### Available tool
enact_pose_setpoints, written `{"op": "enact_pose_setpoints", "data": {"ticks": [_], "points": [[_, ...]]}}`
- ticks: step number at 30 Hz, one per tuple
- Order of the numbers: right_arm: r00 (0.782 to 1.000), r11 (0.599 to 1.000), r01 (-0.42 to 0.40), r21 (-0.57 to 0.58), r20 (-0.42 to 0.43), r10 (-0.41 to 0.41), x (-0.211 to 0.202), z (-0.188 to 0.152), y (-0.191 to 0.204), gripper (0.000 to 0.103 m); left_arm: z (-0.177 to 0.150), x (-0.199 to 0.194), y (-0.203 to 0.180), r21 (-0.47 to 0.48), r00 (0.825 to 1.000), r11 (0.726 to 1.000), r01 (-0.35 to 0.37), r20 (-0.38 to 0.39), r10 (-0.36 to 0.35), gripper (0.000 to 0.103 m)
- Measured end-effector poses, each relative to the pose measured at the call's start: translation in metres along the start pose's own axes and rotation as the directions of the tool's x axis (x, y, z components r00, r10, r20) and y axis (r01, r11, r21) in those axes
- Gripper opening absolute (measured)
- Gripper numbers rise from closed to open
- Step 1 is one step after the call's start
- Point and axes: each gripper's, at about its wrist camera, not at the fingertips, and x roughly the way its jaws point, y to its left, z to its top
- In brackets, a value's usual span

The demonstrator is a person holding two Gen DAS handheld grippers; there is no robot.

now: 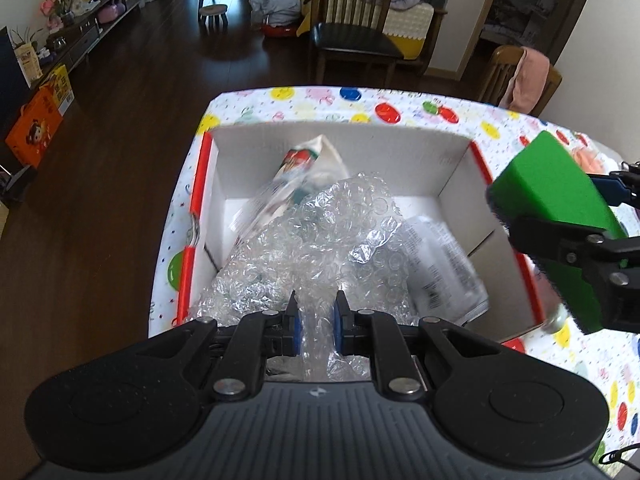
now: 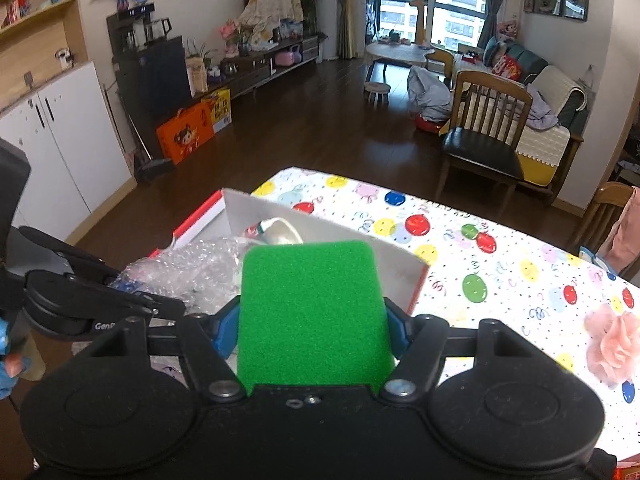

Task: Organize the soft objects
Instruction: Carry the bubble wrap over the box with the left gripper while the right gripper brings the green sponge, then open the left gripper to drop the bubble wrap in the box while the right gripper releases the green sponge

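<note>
Left tool (image 1: 316, 316) pinches light, crinkly bubble wrap (image 1: 320, 240); right tool (image 2: 314, 332) squeezes the springy green sponge (image 2: 312, 312) at its sides

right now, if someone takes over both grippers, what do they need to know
Left gripper: shut on bubble wrap, over the open cardboard box.
Right gripper: clamped on the green sponge, beside the box's right wall.
Done: a printed plastic pouch and another packet are in the box.
Left: release the wrap, drop the sponge in, then fetch the pink fluffy item from the table.
</note>
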Motion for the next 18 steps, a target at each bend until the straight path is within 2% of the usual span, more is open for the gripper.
{"op": "enact_pose_setpoints", "data": {"ticks": [18], "points": [[0.994,1.000,0.015,0.003,-0.106,-0.015,0.055,-0.017,0.018,0.068,-0.012,0.049,-0.002,0.045,0.998,0.999,0.006,-0.066,-0.003,0.014]]}}
